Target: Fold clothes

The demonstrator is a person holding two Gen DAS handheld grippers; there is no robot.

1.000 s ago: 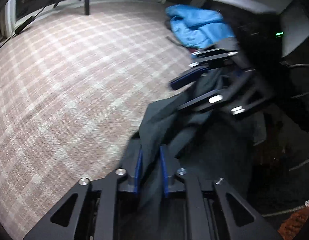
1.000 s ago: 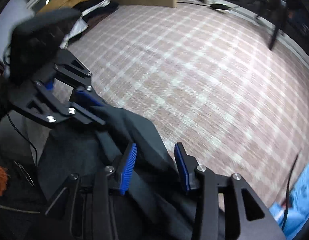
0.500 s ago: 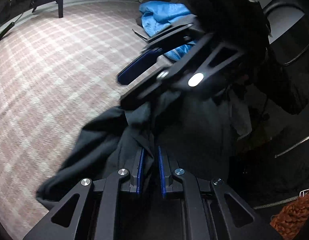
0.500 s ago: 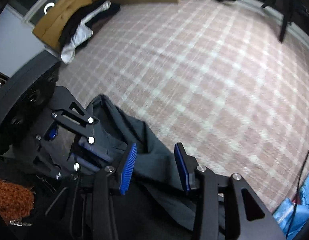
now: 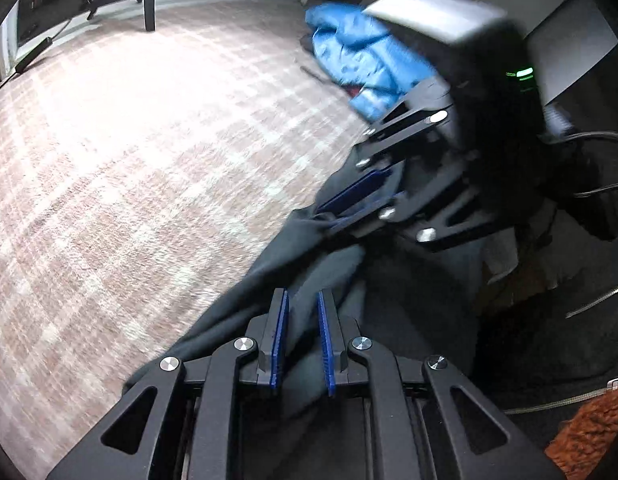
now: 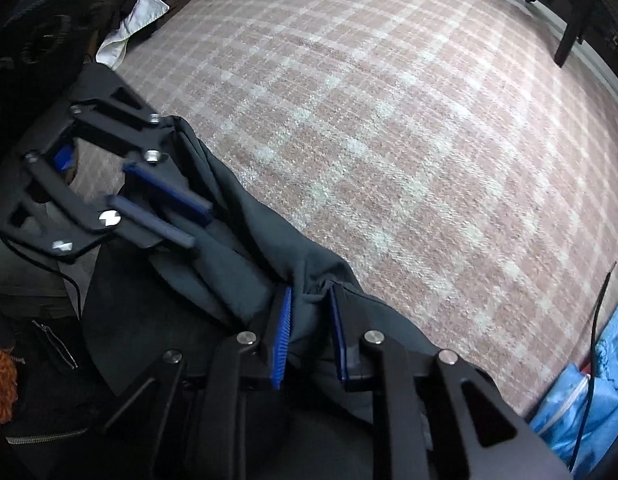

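1. Dark grey-green cloth garment hangs bunched at lower centre of both views, above the pink plaid carpet.
2. Left gripper pinches a fold of it.
3. Right gripper has just been closing; its blue pads now clamp the cloth.
4. Crumpled blue jacket lies upper right on the carpet.

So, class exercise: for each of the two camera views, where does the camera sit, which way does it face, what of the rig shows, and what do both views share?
Left wrist view: sits on the left hand-held gripper, facing steeply down over the plaid carpet; its own fingers pinch the dark garment, and the right hand-held gripper shows ahead.
Right wrist view: sits on the right hand-held gripper, facing steeply down; its jaws have just closed on the same garment.
Shared: garment, carpet, blue jacket, each other's gripper.
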